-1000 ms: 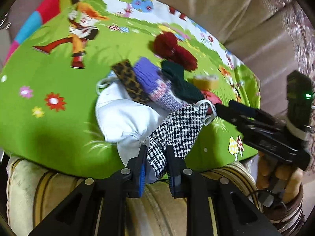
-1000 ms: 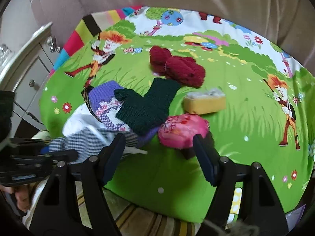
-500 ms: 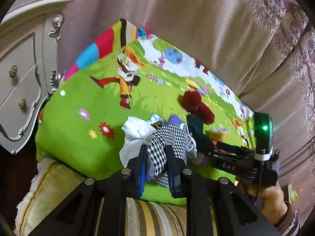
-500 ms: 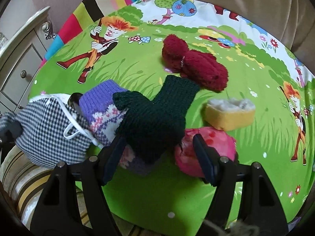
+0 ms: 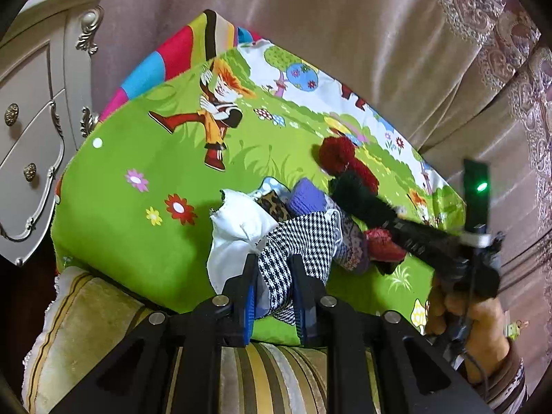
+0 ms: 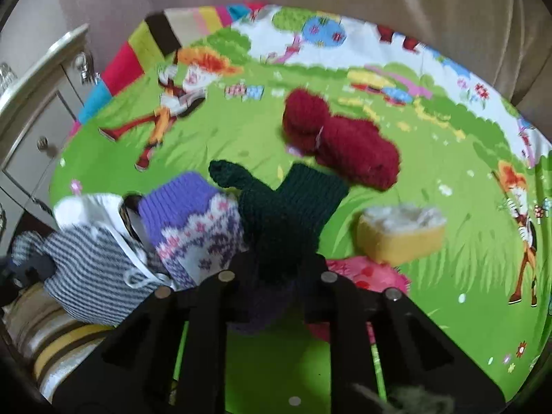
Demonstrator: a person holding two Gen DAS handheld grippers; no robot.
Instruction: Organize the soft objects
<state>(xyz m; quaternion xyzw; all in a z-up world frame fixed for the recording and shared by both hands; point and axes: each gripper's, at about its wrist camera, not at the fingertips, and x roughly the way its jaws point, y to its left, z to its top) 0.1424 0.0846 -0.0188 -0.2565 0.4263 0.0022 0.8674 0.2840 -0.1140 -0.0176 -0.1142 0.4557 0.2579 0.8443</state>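
The left gripper [image 5: 272,276] is closed tight on the black-and-white houndstooth fabric pouch [image 5: 300,238], its 2 blue-padded fingers pinching the lower end of the cloth at the near edge of the bright green cartoon-print cushion [image 5: 138,227]. The pouch lies against a white cloth item [image 5: 238,220] and just in front of a purple patterned knit sock [image 6: 193,220]. The right gripper [image 6: 276,269] has its fingers drawn in around the near end of the dark green knitted mitten [image 6: 286,207], which lies on the purple sock, and appears to be clamped on it, though motion blur softens the contact. Beyond the mitten, further onto the cushion, sits a dark red fuzzy knit bundle [image 6: 341,141]; to the mitten's right is a yellow sponge block [image 6: 400,234], with a pink printed soft item [image 6: 365,272] nearer the gripper. The step in hand looks like picking 2 pieces out of the heap. Next, each wants lifting clear without dragging neighbours, the white drawstring [image 6: 138,269] especially.
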